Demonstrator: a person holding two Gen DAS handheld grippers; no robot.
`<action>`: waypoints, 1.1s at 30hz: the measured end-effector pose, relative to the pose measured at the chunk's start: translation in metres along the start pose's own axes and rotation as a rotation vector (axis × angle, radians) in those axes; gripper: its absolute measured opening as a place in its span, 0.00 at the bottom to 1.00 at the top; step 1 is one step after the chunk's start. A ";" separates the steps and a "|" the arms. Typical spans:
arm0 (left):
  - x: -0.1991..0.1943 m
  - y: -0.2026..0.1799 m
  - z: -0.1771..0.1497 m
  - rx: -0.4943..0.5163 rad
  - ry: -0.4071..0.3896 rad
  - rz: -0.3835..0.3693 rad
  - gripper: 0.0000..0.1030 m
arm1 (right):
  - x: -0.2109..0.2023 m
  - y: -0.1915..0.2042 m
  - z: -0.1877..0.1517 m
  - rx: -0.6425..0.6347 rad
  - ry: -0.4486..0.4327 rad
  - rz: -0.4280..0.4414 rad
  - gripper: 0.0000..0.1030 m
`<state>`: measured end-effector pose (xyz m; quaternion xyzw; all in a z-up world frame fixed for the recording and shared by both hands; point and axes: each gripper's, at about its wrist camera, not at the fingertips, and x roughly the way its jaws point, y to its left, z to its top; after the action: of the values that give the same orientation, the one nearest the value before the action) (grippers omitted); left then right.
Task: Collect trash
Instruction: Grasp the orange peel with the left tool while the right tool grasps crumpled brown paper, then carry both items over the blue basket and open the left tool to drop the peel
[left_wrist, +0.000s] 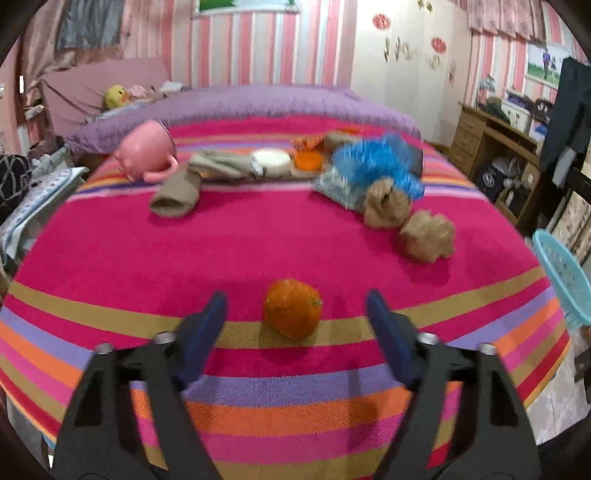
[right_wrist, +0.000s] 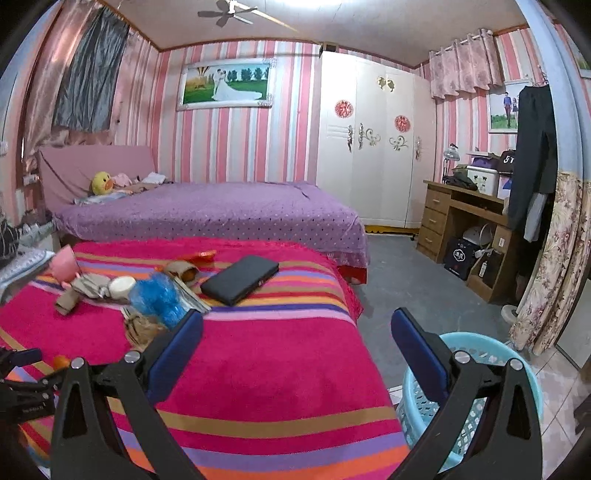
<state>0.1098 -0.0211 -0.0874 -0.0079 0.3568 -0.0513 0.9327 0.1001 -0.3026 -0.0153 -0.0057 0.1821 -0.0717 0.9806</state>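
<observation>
Orange (left_wrist: 292, 308): between the spread, empty jaws of left gripper (left_wrist: 295, 308) (right gripper (right_wrist: 297, 334) likewise agape, idle); advance level, clench gently at mid-height.

Ahead of the jaws and to their left, a pink mug (left_wrist: 146, 149) lay tipped on the striped blanket (left_wrist: 110, 258); a black flat case (right_wrist: 239, 278) rested farther ahead, and a yellow duck toy (right_wrist: 101, 182) sat far beyond on the purple bed (right_wrist: 221, 218)
</observation>
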 end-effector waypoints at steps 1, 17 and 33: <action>0.006 -0.001 -0.002 0.016 0.022 0.001 0.54 | 0.006 0.001 -0.004 0.006 0.027 0.005 0.96; -0.022 0.053 0.040 -0.011 -0.099 0.109 0.25 | 0.058 0.105 -0.030 -0.107 0.250 0.244 0.96; -0.035 0.045 0.036 -0.035 -0.108 0.155 0.25 | 0.049 0.070 -0.018 -0.114 0.278 0.345 0.48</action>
<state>0.1117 0.0264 -0.0393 0.0008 0.3065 0.0277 0.9515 0.1486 -0.2402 -0.0522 -0.0201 0.3177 0.1075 0.9419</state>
